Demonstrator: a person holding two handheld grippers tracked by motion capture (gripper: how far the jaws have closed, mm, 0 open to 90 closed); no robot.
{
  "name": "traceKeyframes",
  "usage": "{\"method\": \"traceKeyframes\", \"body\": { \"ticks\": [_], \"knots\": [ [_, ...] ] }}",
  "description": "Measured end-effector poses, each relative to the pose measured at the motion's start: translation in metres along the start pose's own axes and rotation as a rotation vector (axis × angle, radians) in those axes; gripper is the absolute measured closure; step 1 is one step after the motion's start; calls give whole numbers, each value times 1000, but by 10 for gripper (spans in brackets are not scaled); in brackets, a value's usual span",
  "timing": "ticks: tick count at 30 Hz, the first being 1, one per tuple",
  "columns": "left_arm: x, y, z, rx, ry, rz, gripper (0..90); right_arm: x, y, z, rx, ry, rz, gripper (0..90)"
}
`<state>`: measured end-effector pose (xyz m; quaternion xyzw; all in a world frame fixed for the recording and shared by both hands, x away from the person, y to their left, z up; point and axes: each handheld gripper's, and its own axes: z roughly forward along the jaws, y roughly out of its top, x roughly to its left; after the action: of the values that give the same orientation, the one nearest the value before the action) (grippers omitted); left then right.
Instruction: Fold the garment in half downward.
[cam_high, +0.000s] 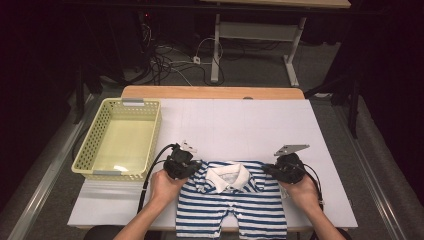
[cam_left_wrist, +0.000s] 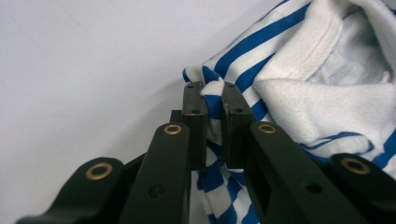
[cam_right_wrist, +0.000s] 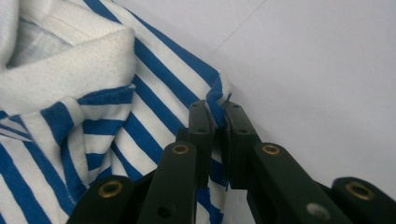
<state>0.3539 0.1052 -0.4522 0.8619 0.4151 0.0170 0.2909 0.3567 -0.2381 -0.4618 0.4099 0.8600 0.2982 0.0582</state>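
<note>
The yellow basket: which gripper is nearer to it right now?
Left. The left gripper grips the striped shirt at its shoulder, just right of the yellow basket. The right gripper grips the shirt's other shoulder, farther across the table.

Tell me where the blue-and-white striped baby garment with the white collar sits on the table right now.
In the high view the blue-and-white striped garment lies at the white table's near edge, centred, its shoulders pinched by the left gripper and right gripper.

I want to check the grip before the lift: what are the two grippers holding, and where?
Both hold the striped shirt: left gripper and right gripper each pinch a shoulder edge.
</note>
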Motion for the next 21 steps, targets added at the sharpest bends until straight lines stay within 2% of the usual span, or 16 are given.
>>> {"method": "traceKeyframes", "body": {
  "ticks": [3,7,14,21],
  "knots": [
    [1,4,-4,-11,7,6,807,0,3,-5,-15,-4,-10,846],
    [7,10,-7,-20,6,-19,807,-3,11,-4,-11,-18,-20,847],
    [16,25,-6,-8,29,-33,806,-9,29,-4,-35,-43,-39,846],
    [27,43,-3,-3,56,-55,805,-18,44,2,-30,-65,-25,846]
  ]
}}
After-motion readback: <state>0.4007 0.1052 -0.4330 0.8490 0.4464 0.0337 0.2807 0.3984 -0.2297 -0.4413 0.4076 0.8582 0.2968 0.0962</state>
